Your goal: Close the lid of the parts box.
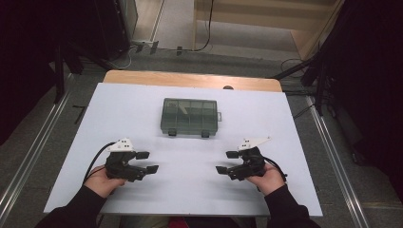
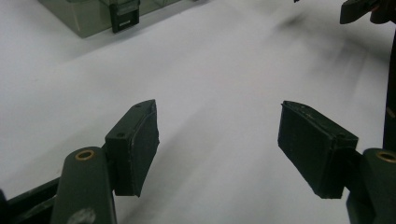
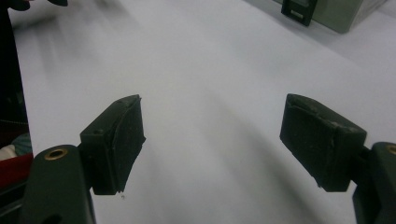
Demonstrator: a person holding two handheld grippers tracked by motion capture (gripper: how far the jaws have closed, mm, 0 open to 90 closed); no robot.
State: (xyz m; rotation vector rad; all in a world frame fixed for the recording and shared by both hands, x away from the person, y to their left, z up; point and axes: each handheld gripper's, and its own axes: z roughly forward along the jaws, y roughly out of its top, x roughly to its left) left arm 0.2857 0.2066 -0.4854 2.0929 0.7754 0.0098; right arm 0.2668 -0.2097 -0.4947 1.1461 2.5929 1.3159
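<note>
Both hands low at near edge of white table (image 1: 294, 142), nothing held. My left gripper (image 1: 147, 162) jaws apart; my right gripper (image 1: 227, 162) jaws apart too. Grey compartment box (image 1: 190, 116) sits mid-table, lid shut, two dark latches facing me, well ahead of both grippers, between their lines. Judge: start position, no step begun. Next move likely needs reach forward to front latches.

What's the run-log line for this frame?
left gripper: jaws open, empty | right gripper: jaws open, empty | compartment box: lid closed, between and beyond both, untouched | table: white top
</note>
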